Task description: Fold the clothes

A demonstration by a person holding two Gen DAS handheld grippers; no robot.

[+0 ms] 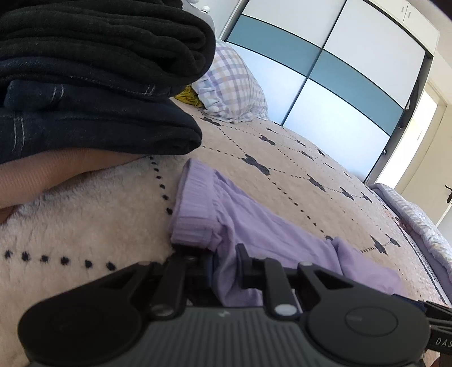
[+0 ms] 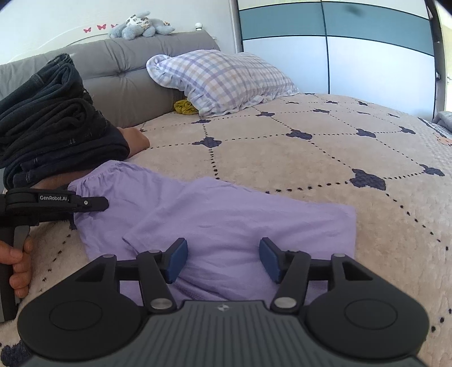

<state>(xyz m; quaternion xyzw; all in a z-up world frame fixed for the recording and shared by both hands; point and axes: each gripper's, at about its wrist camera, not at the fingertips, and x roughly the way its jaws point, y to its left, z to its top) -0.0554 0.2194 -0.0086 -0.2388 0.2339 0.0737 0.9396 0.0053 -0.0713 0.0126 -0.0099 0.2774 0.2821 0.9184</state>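
Left gripper pinches the lilac garment at its waistband; right gripper gapes over its hem — nothing clasped.

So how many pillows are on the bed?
1. The checked pillow lies at the head of the bed, against the grey headboard, beside a small yellow cloth. The pile of dark clothes may hide more.

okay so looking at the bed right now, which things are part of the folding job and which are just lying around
Part of the job:
lilac garment
left gripper, pinching its waistband edge
right gripper, open over it
stack of dark folded clothes

Lying about:
checked pillow
yellow cloth
plush toy
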